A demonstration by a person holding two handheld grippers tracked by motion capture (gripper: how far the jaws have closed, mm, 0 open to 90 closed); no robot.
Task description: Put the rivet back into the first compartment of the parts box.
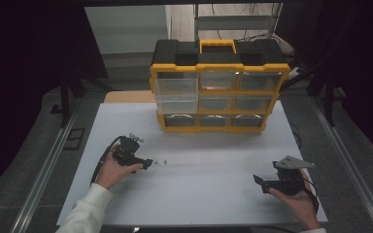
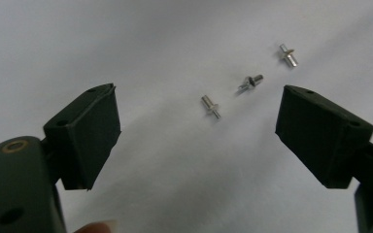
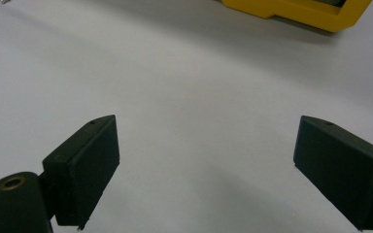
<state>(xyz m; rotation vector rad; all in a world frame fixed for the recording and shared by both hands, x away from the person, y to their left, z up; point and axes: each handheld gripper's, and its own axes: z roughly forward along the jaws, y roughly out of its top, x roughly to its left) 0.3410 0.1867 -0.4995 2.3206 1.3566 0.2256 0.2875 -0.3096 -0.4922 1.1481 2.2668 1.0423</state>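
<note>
Three small silver studs lie loose on the white table [image 1: 209, 194]: one [image 2: 210, 106] nearest, one [image 2: 250, 82] in the middle, one [image 2: 288, 55] farthest. From above they appear as tiny specks [image 1: 161, 161] just right of my left gripper [image 1: 148, 164]. The left gripper [image 2: 199, 94] is open, low over the table, with the nearest stud just beyond the gap between its jaws and nothing touching the pads. My right gripper [image 1: 257, 179] rests at the front right, held in a hand. Its jaws [image 3: 206, 121] stand open over bare table.
A yellow and black organizer case [image 1: 218, 68] with clear drawers stands upright at the back of the table; its lower yellow edge [image 3: 296, 9] is also seen from the right gripper. Its upper-left drawer [image 1: 176, 90] is pulled out. Dark floor and rails flank the table.
</note>
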